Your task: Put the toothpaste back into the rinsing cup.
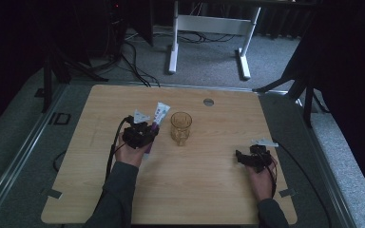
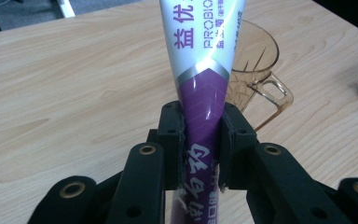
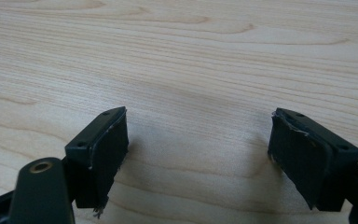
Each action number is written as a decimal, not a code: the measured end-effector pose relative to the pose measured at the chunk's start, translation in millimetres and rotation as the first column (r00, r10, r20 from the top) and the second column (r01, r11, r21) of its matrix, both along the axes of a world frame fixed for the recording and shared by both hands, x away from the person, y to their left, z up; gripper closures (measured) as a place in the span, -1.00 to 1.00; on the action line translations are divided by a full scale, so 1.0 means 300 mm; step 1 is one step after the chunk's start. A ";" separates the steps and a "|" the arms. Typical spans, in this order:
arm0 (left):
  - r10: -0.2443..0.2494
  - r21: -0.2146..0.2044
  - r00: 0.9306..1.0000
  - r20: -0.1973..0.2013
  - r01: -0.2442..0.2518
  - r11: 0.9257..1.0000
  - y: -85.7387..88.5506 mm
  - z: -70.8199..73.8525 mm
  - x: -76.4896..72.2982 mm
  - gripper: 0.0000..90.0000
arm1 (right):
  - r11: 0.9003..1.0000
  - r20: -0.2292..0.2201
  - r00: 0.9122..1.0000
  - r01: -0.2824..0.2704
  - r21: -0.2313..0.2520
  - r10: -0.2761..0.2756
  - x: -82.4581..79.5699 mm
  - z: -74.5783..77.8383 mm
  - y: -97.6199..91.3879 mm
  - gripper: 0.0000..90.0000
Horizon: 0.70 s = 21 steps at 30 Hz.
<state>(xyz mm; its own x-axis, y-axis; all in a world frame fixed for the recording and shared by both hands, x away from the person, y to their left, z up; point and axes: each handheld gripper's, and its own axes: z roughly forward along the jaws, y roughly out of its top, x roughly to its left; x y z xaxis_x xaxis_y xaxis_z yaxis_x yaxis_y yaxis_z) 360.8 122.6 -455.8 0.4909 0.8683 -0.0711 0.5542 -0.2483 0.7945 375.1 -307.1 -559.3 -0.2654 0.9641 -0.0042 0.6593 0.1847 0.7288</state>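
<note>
Left claw [image 2: 200,154] pinches the tube [image 2: 203,70], tilted toward the mug [image 1: 181,127] at its 3 o'clock. Right claw [image 3: 198,154] rests spread on the counter [image 1: 209,185]. Risk: the glossy tube slipping, or tipping the mug.

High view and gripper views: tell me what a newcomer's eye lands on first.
First, the purple-and-white tube, clamped between the left gripper's pads left of the table's middle. Just beyond it stands an amber glass mug, mid-table. Near the table's right edge, the right gripper rests open over bare wood.
</note>
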 end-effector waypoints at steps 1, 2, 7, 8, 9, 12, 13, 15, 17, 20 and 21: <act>0.001 -0.004 1.000 0.004 -0.001 1.000 -0.001 0.001 -0.001 0.63 | 1.000 0.000 1.000 0.000 0.000 0.000 0.000 0.000 0.000 -0.57; 0.001 -0.004 1.000 0.004 -0.001 1.000 -0.001 0.001 -0.001 0.63 | 1.000 0.000 1.000 0.000 0.000 0.000 0.000 0.000 0.000 -0.56; -0.001 -0.008 1.000 0.011 0.001 1.000 -0.004 0.009 0.001 0.63 | 1.000 0.000 1.000 -0.001 0.000 0.001 0.000 0.000 0.000 -0.56; -0.002 -0.014 1.000 0.010 0.002 1.000 -0.004 0.010 0.001 0.63 | 1.000 -0.001 1.000 0.000 0.001 0.000 0.000 0.000 0.000 -0.57; -0.005 -0.018 1.000 0.010 0.005 1.000 -0.004 0.010 0.001 0.63 | 1.000 0.000 1.000 0.000 0.001 0.000 0.000 0.000 0.000 -0.57; -0.007 -0.014 1.000 0.011 0.007 1.000 -0.006 0.011 0.002 0.63 | 1.000 -0.001 1.000 0.000 0.001 0.000 0.000 0.000 0.001 -0.56; -0.008 -0.014 1.000 0.011 0.008 1.000 -0.006 0.012 0.002 0.63 | 1.000 -0.001 1.000 0.000 0.001 0.000 0.000 0.000 0.000 -0.56; -0.008 -0.018 1.000 0.014 0.008 1.000 -0.007 0.013 0.004 0.63 | 1.000 -0.001 1.000 0.000 0.001 0.000 0.000 0.000 0.001 -0.57; -0.012 -0.013 1.000 0.017 0.013 1.000 -0.007 0.018 0.005 0.63 | 1.000 0.000 1.000 0.000 0.000 0.000 0.001 0.000 0.000 -0.57; -0.017 -0.017 1.000 0.025 0.017 1.000 -0.009 0.027 0.005 0.63 | 1.000 0.000 1.000 0.000 0.000 0.000 0.001 0.000 0.000 -0.56; -0.019 -0.019 0.999 0.026 0.020 1.000 -0.009 0.030 0.005 0.63 | 1.000 0.000 1.000 0.000 0.000 0.000 0.001 0.000 0.000 -0.56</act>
